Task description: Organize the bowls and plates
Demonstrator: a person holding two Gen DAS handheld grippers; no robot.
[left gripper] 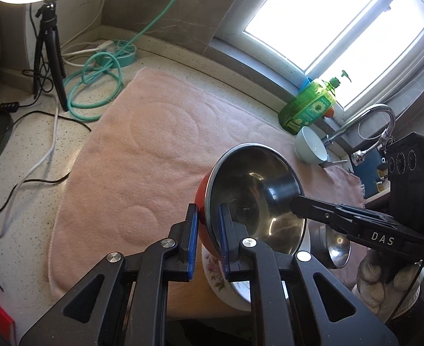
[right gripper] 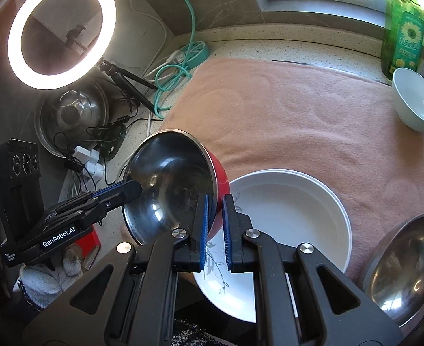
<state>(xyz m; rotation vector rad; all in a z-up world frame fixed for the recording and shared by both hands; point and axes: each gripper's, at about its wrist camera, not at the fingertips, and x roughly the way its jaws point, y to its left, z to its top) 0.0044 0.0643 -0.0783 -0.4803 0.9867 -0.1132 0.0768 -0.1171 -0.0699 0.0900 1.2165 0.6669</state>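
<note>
Stainless steel lined the inside of a round bowl whose outer shell was glossy red; the bowl was held tilted in the air above a pink terry towel spread over a speckled countertop. Its rim was clamped on one side by the left gripper and on the opposite side by the right gripper, each pair of blue ribbed pads closed tightly on the thin wall, one pad inside and one outside. Below it lay a white plate with a floral print, a deeper plain white dish resting on it. A second steel bowl sat just beside them on the towel, and a pale ceramic bowl stood well apart, near a green detergent bottle.
</note>
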